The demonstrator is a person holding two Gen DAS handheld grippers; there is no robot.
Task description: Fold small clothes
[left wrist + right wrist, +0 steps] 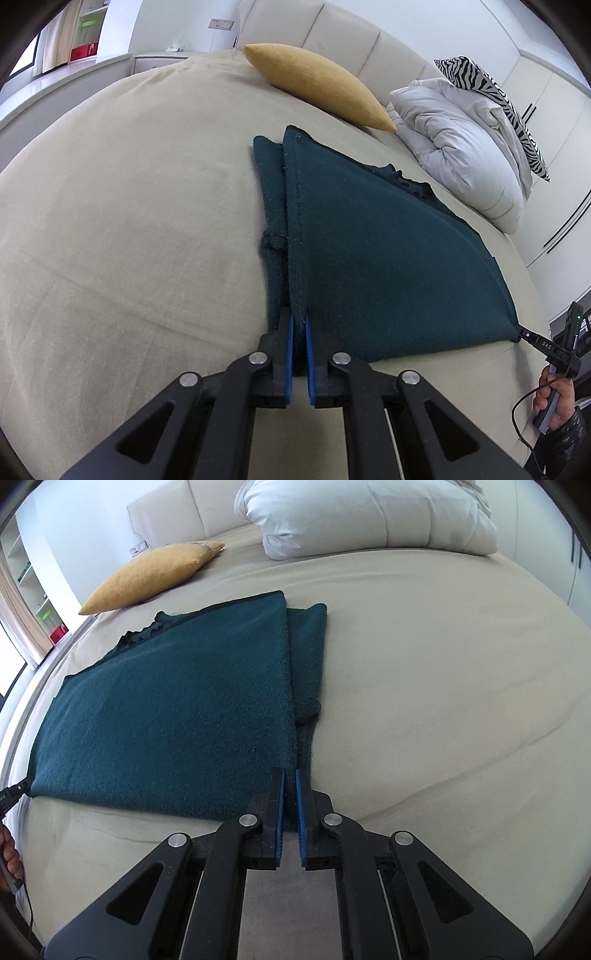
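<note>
A dark green knitted garment (pixel 388 236) is seen laid flat on the beige bed (pixel 129 221), towards the near edge and roughly midway along it. Both side parts, apparently the sleeves, are found turned in under or beside the body panel, one strip showing along each long side; a first fold is therefore judged done. The near hem is held at its two corners: the left gripper (pixel 298 321) is closed on the near-left corner, cloth pinched between the blue pads, and the right gripper (pixel 290 782) is closed likewise on the near-right corner. The hem has not been lifted clear of the bed. Remaining, by judgement: the hem to be carried over towards the far collar edge, then released and smoothed.

Count: one garment; two grippers; one mustard cushion (pixel 317 85) near the headboard; one white duvet (pixel 465 147) bundled at the far corner; one zebra-print pillow (pixel 491 99) behind it
</note>
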